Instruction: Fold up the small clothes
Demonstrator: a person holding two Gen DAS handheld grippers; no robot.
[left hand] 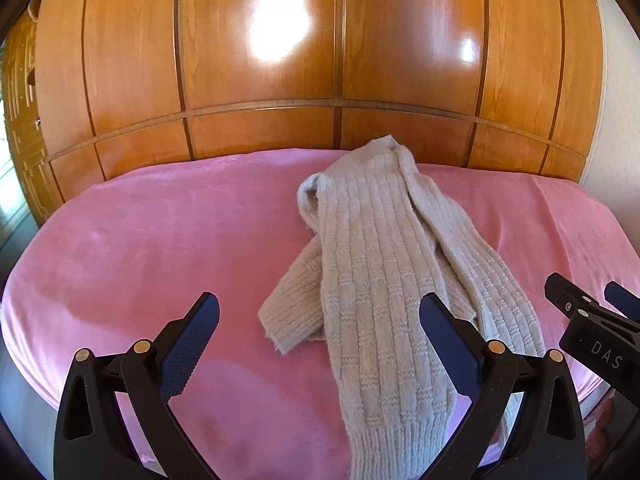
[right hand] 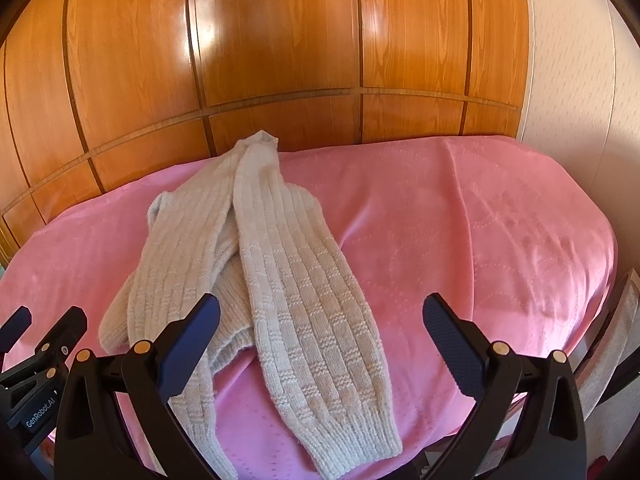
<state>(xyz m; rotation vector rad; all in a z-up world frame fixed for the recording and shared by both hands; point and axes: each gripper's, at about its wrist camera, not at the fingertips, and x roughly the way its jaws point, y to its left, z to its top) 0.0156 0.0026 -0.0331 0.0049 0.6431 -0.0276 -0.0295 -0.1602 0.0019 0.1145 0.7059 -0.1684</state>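
Note:
A beige ribbed knit garment (left hand: 384,280) lies bunched on the pink blanket (left hand: 160,248), its long parts running from the far edge toward me. It also shows in the right wrist view (right hand: 288,280). My left gripper (left hand: 320,320) is open and empty, hovering over the garment's near part, its right finger above the knit. My right gripper (right hand: 320,320) is open and empty over the garment's right sleeve-like part. The right gripper also shows at the right edge of the left wrist view (left hand: 588,312). The left gripper shows at the left edge of the right wrist view (right hand: 36,336).
A glossy wooden wardrobe (left hand: 320,60) stands right behind the blanket-covered surface. A white wall (right hand: 568,80) is at the right. The blanket's near edge (right hand: 360,464) drops off below the grippers. Bare blanket lies left (left hand: 120,260) and right (right hand: 500,240) of the garment.

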